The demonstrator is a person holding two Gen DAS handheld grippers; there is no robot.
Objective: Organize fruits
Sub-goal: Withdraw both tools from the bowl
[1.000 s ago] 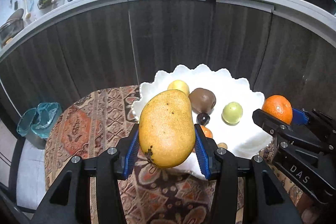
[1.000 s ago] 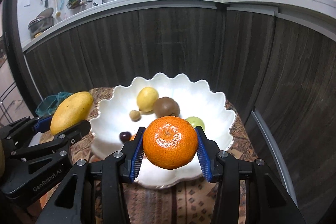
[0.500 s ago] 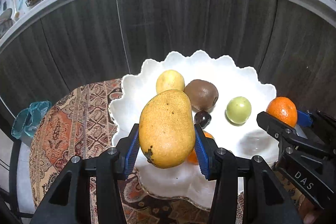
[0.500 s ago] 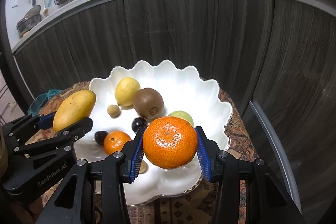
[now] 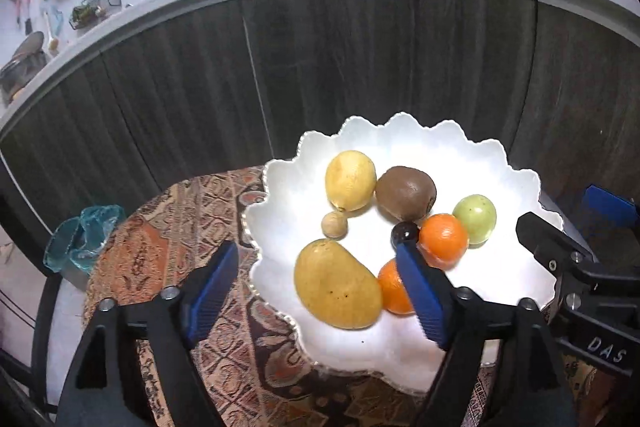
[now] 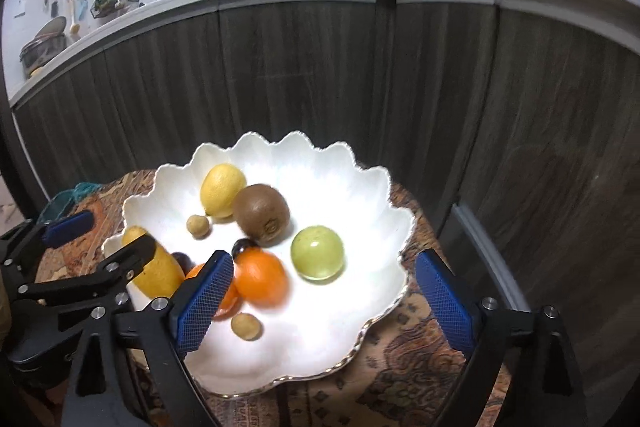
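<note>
- The left gripper (image 5: pixel 316 291) hangs over the near rim of the scalloped white ceramic bowl (image 5: pixel 400 131); its blue-padded jaws are opening and grip nothing, though the mango shows below and between them.
- The large yellow-brown mango (image 5: pixel 338 285) lies in the bowl near the front edge, touching a small orange tangerine (image 5: pixel 394 293) beside it.
- The right gripper (image 6: pixel 324 301) is also opening, its pads wide apart with nothing clamped.
- A second, rounder orange (image 6: pixel 260 279) sits in the bowl just ahead of the right gripper's left pad, slightly blurred, so it may not have settled.
- Also in the bowl: a pale yellow lemon-like fruit (image 5: pixel 351 180), a brown fuzzy kiwi (image 5: pixel 406 193), a green round fruit (image 5: pixel 475 218), a dark plum-coloured berry (image 5: pixel 405 231) and a small tan round fruit (image 5: pixel 334 224).
- No fruit shows on the patterned red-brown cloth (image 5: pixel 176 227) around the bowl, so the gathering looks nearly or wholly done; what may remain is drawing both grippers clear.
</note>
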